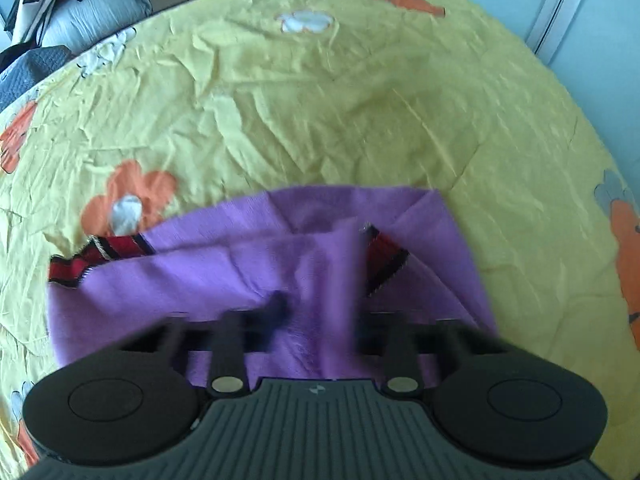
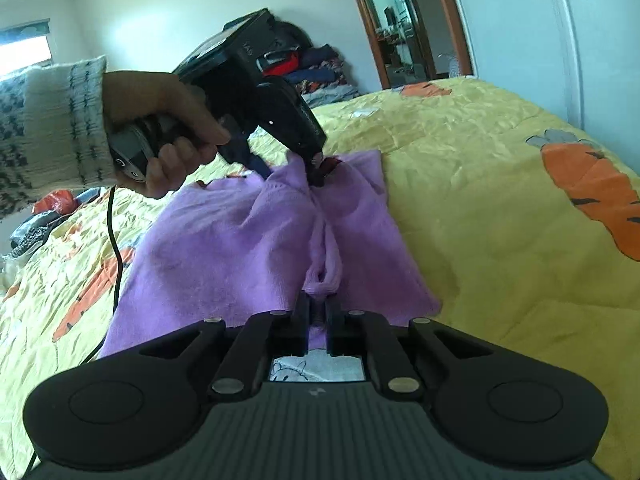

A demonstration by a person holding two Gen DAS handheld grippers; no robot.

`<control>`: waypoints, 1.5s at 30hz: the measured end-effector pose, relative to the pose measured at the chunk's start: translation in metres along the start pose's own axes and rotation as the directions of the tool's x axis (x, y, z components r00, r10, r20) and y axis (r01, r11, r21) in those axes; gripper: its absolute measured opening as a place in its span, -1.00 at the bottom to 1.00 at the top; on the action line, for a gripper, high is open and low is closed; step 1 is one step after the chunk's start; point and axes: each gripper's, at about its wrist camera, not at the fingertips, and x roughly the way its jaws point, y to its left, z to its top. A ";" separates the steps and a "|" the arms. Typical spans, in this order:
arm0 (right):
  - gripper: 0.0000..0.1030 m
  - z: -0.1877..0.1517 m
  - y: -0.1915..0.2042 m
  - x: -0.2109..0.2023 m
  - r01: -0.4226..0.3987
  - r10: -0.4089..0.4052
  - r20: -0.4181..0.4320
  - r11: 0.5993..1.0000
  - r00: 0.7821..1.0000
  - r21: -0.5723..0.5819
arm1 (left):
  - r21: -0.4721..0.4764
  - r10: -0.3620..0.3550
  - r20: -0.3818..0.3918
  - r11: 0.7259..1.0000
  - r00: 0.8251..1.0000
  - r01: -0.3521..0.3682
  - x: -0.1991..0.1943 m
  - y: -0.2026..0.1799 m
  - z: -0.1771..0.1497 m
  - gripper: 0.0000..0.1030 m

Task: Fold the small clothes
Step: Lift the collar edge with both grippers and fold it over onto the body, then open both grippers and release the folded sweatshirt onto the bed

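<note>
Because the purple garment [image 2: 248,240] is soft, light fleece-like cloth, it bunches wherever it is pinched and will drape and slide, not hold a crease; best taken at hems or corners, not mid-panel.

Nearest, the right gripper [image 2: 318,312]: jaws nearly shut, a ridge of purple cloth gathered between them at the garment's near edge.

Mid-ground: garment lies on the yellow quilt [image 2: 460,168], partly doubled over, a raised fold running up its middle.

Farther, the left gripper [image 2: 304,164], held by a hand [image 2: 168,128] in a knit sleeve [image 2: 52,120], points steeply down at the far edge near the red-and-black striped trim [image 1: 384,260]. It looks closed on that edge; the left wrist view is blurred, purple cloth between the fingers.

Judgement: with both ends held, the cloth will sag between; keep it taut, lay flat.

Beyond: piled clothes [image 2: 316,72], doorway.
</note>
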 end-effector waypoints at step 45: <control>-0.92 0.136 -0.073 0.168 -0.243 0.249 -0.190 0.969 0.950 0.055 | 0.000 -0.096 0.257 0.995 0.962 0.100 -0.059 0.010 -0.167 1.00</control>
